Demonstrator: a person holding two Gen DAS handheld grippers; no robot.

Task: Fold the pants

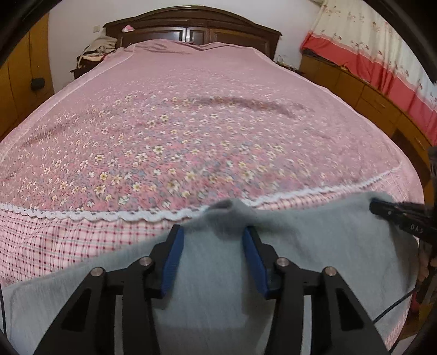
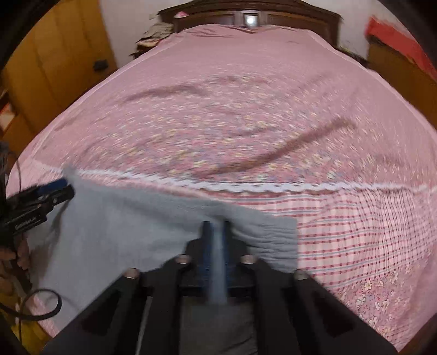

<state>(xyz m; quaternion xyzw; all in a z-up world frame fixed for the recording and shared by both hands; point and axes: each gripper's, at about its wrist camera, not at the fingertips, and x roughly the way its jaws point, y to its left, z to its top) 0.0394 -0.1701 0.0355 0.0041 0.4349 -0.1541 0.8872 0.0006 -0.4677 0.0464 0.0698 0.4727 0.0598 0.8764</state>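
Pale grey-blue pants (image 1: 314, 245) lie over the near edge of the bed. In the left wrist view my left gripper (image 1: 214, 232) straddles a raised bunch of the cloth. Its blue pads (image 1: 173, 259) stand well apart and the cloth between them looks loose, not squeezed. In the right wrist view my right gripper (image 2: 217, 234) is shut on a narrow fold of the pants (image 2: 123, 232) at their upper edge. The left gripper (image 2: 58, 191) shows at the pants' far left corner, and the right gripper (image 1: 375, 206) at their right end.
The bed (image 1: 191, 123) has a pink flowered cover with a white lace strip (image 1: 82, 215) and a plaid border. A dark headboard (image 1: 196, 24) stands at the far end, a wooden cabinet (image 1: 355, 82) on the right and clothes (image 1: 95, 52) at the back left. A black cable (image 2: 41, 305) loops near a hand (image 2: 11, 254).
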